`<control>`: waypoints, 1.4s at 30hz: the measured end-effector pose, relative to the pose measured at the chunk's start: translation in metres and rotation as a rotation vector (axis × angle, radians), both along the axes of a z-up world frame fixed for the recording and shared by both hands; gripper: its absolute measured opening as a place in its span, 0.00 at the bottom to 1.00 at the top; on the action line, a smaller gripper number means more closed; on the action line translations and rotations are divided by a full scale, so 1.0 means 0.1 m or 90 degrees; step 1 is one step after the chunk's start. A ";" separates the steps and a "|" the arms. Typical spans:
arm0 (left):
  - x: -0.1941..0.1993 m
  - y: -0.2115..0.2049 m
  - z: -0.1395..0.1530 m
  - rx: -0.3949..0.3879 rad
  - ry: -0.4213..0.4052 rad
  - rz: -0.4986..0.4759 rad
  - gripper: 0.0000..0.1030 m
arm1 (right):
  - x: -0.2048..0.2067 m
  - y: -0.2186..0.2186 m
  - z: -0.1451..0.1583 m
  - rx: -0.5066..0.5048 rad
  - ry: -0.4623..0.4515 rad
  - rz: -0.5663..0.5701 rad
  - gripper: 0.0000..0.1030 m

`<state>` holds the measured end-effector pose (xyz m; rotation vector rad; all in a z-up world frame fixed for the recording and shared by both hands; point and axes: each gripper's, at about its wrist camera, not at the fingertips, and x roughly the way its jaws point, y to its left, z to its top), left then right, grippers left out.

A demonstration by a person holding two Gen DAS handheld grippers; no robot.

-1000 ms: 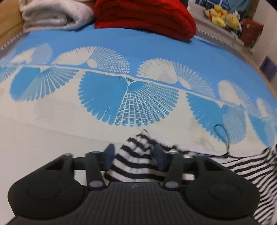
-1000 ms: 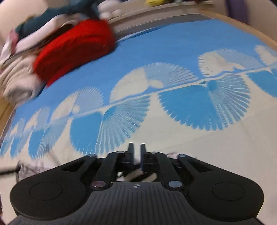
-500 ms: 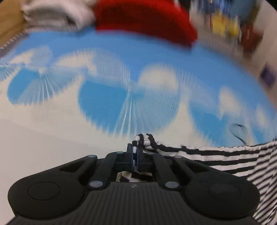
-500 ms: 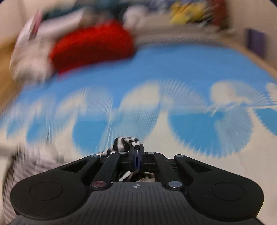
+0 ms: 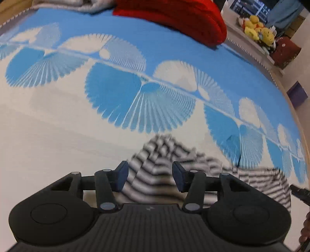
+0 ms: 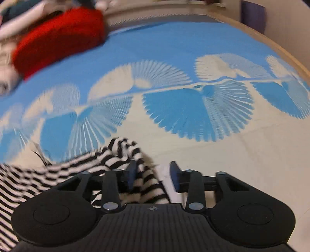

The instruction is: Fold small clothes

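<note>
Left wrist view: left gripper (image 5: pixel 150 175) is pointing down at the striped garment (image 5: pixel 155 170), jaws opening, now about halfway apart, a peaked bunch of the cloth sitting between the pads without either pad pressing it. Garment is lying on the blue-and-cream patterned bedspread (image 5: pixel 58 135), near its cream band, trailing off to the right edge of the frame; it is blurred here, so the fold lines are not readable. Right wrist view: right gripper (image 6: pixel 152 173) is likewise opening, jaws at a middling gap, the other striped end (image 6: pixel 124 155) heaped between and left of the pads, a white patch showing by the right pad; the cloth seems to be brushing the left pad, but I cannot tell for sure. Red blanket (image 5: pixel 174 17) and pale folded items (image 6: pixel 5 58) are lying at the far end of the bed, well apart from the work. Judgement: both ends are being let go after a fold or a lay-down. Risks from here: cloth snagging on a pad as the grippers are pulling away, dragging the released edge and undoing the fold; the bunched peaks staying humped rather than flat, so a later fold is going crooked; one end settling ahead of the other and skewing the edges.
</note>
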<state>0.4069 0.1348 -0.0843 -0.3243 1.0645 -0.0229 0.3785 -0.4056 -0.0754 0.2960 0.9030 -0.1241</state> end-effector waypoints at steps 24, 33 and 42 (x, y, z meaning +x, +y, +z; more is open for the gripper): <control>-1.32 0.53 -0.38 -0.065 0.204 0.072 0.45 | -1.28 -0.35 -0.26 0.117 0.162 0.018 0.51; -1.45 0.38 -0.17 -0.013 0.124 -0.018 0.00 | -1.42 -0.21 -0.04 0.096 0.060 0.077 0.05; -1.72 0.44 -0.26 0.036 0.196 -0.058 0.01 | -1.63 -0.39 -0.37 0.058 0.208 0.063 0.05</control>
